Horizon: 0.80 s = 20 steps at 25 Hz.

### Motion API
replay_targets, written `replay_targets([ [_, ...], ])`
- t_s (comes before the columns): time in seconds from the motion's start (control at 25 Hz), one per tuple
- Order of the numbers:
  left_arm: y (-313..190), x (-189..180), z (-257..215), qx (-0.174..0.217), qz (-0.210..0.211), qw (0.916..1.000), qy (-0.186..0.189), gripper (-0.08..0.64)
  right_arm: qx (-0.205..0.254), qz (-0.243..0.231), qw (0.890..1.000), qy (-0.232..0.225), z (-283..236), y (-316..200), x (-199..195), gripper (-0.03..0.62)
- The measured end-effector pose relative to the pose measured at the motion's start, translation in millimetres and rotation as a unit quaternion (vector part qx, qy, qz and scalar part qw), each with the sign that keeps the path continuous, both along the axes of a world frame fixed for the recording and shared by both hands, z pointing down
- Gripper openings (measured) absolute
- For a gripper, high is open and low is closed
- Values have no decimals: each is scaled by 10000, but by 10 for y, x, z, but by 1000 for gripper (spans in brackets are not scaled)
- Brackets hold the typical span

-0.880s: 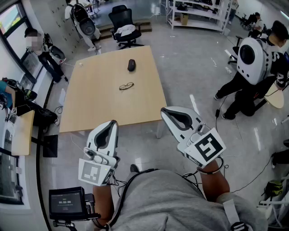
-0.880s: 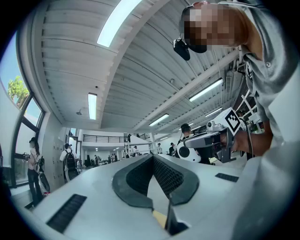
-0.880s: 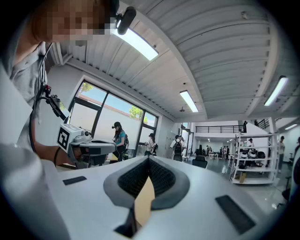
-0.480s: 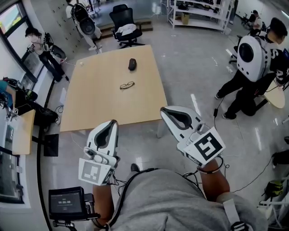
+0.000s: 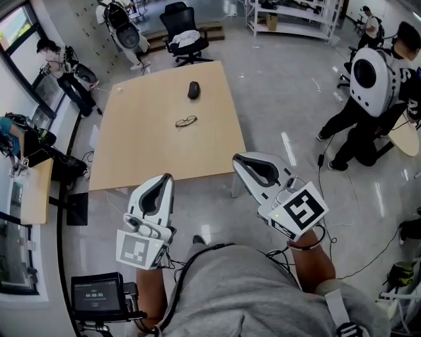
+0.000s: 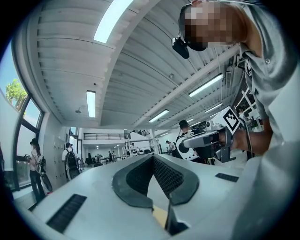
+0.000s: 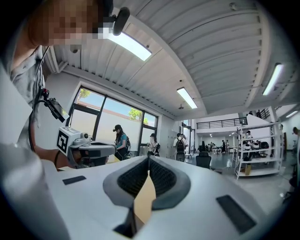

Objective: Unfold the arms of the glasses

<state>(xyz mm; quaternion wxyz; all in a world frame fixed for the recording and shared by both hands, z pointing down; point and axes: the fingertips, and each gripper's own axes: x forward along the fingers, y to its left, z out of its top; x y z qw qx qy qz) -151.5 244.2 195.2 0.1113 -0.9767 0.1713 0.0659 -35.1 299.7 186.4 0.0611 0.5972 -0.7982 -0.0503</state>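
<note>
The left gripper [image 5: 168, 177] and right gripper [image 5: 235, 160] are hovering short of the table [image 5: 131, 164], jaws together; the glasses [image 5: 186, 121] are lying mid-table, a dark oval object [image 5: 193, 90] sitting beyond them.

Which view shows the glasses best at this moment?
The head view: the glasses lie small but whole on the wooden table. The left gripper view and right gripper view look out across the room and show no glasses.

You're standing in what looks like a large open lab or office hall, with a wooden table [image 5: 151, 155], a swivel chair [image 5: 179, 25], metal shelving [image 5: 293, 14], tall windows [image 7: 101, 115], ceiling strip lights [image 7: 131, 44] and people wearing white backpack rigs [image 5: 370, 72].
</note>
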Motion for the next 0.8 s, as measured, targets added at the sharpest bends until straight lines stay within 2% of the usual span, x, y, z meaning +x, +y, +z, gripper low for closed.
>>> replay_targets([
  [0.32, -286, 61, 114, -128, -163, 9997, -116, 5, -140, -129, 9997, -127, 149, -319, 98, 8],
  [0.8, -1349, 163, 277, -324, 11, 9994, -101, 5, -356, 42, 9993, -119, 295, -1362, 157, 8],
])
